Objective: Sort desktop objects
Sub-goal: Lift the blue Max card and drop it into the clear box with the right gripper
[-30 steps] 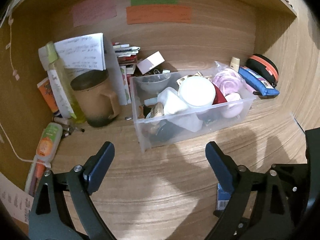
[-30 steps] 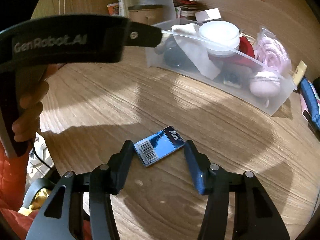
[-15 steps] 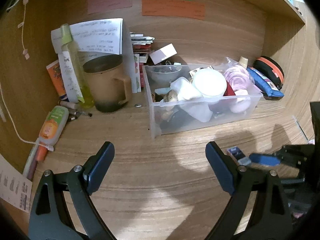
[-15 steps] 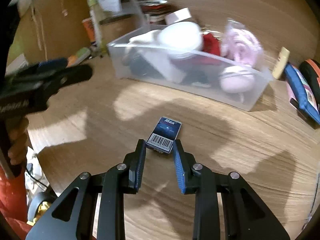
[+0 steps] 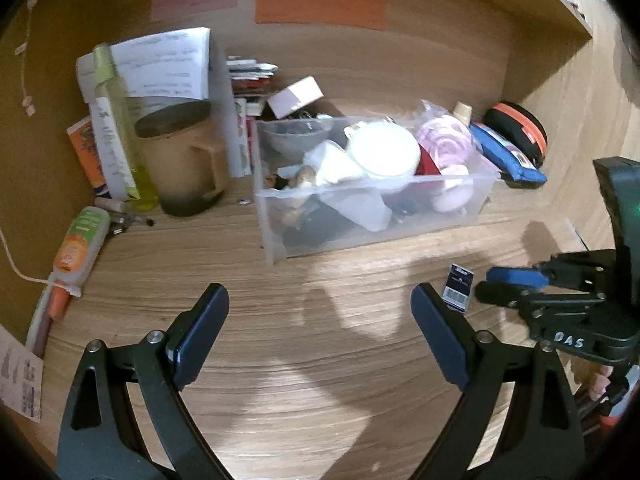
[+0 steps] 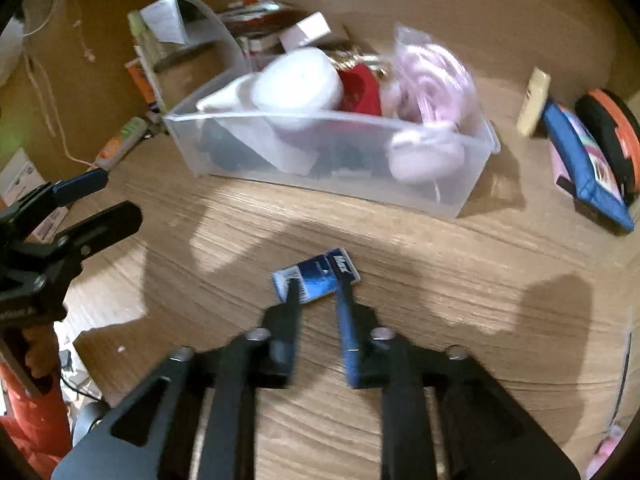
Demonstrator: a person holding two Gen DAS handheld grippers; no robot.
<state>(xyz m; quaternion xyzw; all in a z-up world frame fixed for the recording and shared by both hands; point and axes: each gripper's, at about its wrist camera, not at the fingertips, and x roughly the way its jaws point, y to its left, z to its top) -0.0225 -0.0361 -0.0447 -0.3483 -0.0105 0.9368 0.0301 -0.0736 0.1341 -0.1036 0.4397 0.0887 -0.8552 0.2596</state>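
A small dark blue packet [image 6: 318,276] with a barcode lies flat on the wooden desk, in front of the clear plastic bin [image 6: 460,196]. My right gripper [image 6: 317,286] points down at it. The jaws stand narrow and are opening, with both fingertips over the packet's near edge rather than pressing its sides. In the left wrist view the packet [image 5: 459,288] sits just left of the right gripper [image 5: 486,286]. My left gripper [image 5: 320,304] hovers wide open and empty over bare desk, and also shows in the right wrist view as the left gripper [image 6: 120,198].
The bin [image 5: 280,240] holds a white lid, pink items and dark things. A brown mug [image 5: 180,160], a yellow bottle [image 5: 116,128], papers and an orange-labelled tube [image 5: 76,248] crowd the back left. A blue pouch [image 5: 504,156] and a black-orange case [image 5: 520,128] lie right of the bin.
My right gripper narrowed, then widened a little, and rolled. It moved forward so its tips now overlap the packet's near edge. The left gripper stayed wide open and nearly still.
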